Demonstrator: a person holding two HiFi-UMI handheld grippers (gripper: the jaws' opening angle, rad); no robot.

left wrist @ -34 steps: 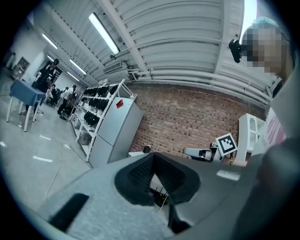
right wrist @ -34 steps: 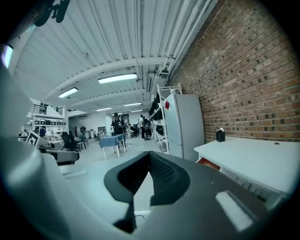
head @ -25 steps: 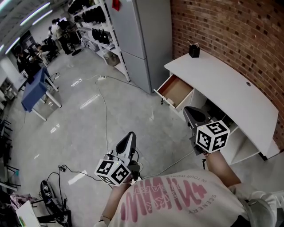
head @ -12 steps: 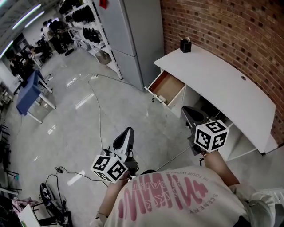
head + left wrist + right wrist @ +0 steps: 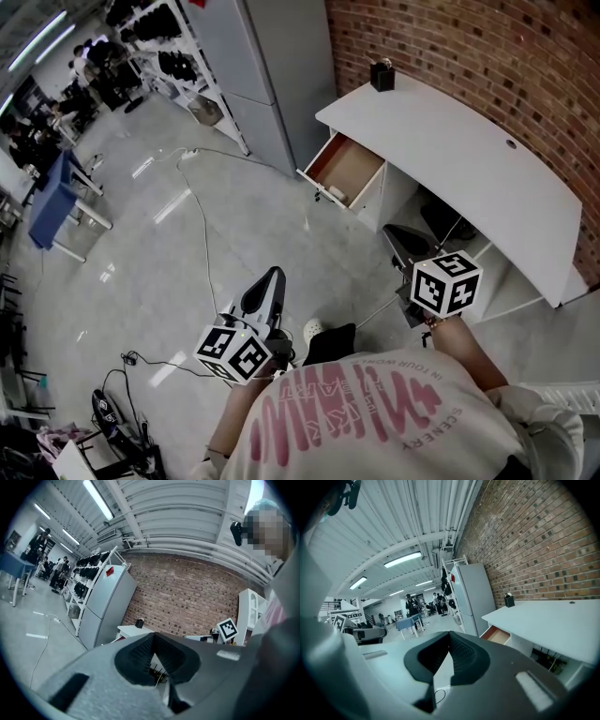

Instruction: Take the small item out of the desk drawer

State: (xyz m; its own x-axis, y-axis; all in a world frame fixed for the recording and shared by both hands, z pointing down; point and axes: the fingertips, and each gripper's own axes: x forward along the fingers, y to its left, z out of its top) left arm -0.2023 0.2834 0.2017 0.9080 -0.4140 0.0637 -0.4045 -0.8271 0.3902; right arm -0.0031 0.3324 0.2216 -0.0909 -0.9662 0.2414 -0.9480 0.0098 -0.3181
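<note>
Step closer to the open drawer (image 5: 345, 171) at the desk (image 5: 469, 159) end, well apart for now. Bring the right gripper (image 5: 405, 242) in from above and spread its jaws first: pressed together and empty, same as the left gripper (image 5: 265, 283). Cannot make out the item inside the drawer from here. Mind the cable (image 5: 203, 239) across the floor and the grey cabinet (image 5: 281, 61) near the drawer. Ignore the black holder (image 5: 382, 75) on the desk.

The head view looks steeply down over the person, with the tabletop (image 5: 469, 159) well off. The left gripper view and right gripper view look roughly level from low down. All three share the tabletop, fridge (image 5: 281, 66) and brick wall (image 5: 469, 47).
</note>
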